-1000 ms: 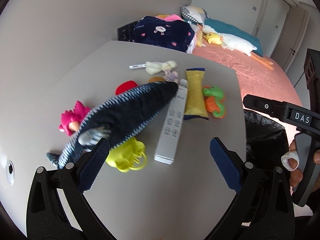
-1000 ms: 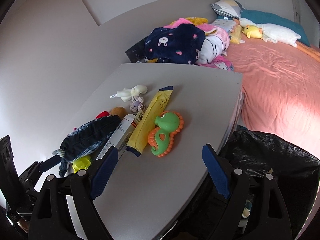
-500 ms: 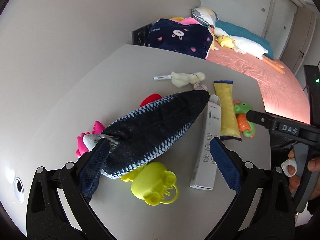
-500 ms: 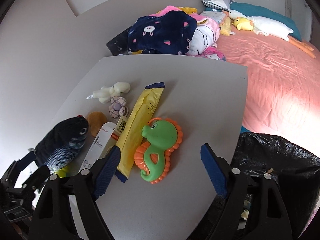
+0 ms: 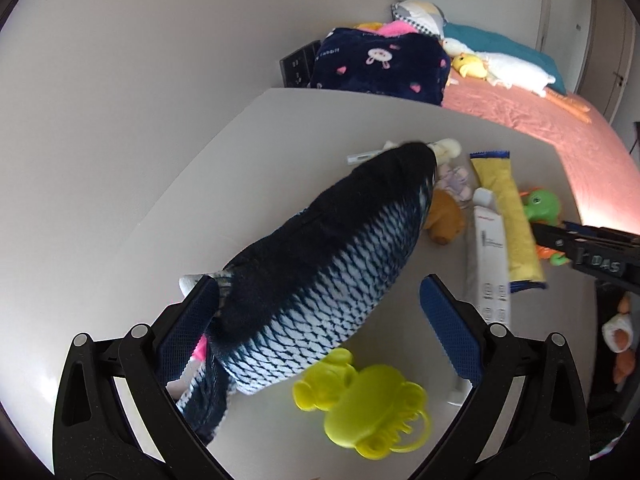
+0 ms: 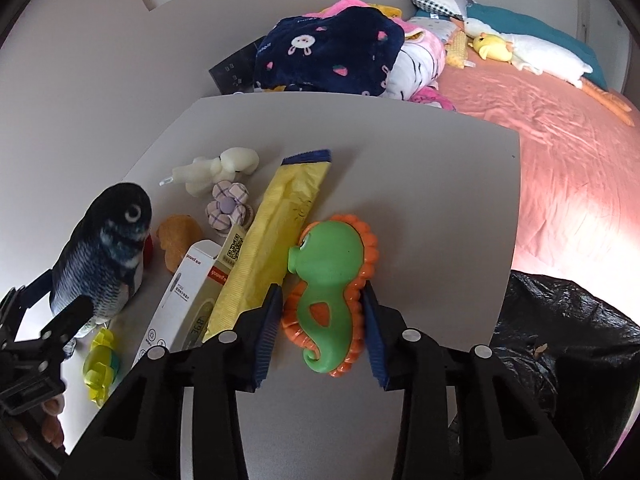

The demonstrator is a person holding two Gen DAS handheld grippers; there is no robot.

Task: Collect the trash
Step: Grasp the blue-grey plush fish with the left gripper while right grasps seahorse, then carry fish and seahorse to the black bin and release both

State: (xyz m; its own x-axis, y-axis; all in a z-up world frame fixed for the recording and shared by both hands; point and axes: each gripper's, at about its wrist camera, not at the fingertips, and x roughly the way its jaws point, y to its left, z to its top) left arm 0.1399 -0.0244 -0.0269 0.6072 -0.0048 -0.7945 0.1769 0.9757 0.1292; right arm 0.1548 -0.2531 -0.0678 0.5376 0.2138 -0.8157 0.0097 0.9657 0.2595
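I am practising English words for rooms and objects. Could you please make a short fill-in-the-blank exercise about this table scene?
1. The right gripper has its fingers on either side of a green and orange toy ______.
2. The plush fish is dark blue and rests against the ______ gripper.
3. The long yellow packet lies between the toy seahorse and a ______ box.
4. Beside the table hangs a ______ trash bag.

Missing words: seahorse; left; white; black

On the bench (image 6: pixel 440 184) the seahorse toy (image 6: pixel 332 284) lies right of the long packet (image 6: pixel 276 236), the box (image 6: pixel 188 296) left of that, the plush fish (image 6: pixel 104 252) farthest left, the bed (image 6: pixel 560 152) behind.
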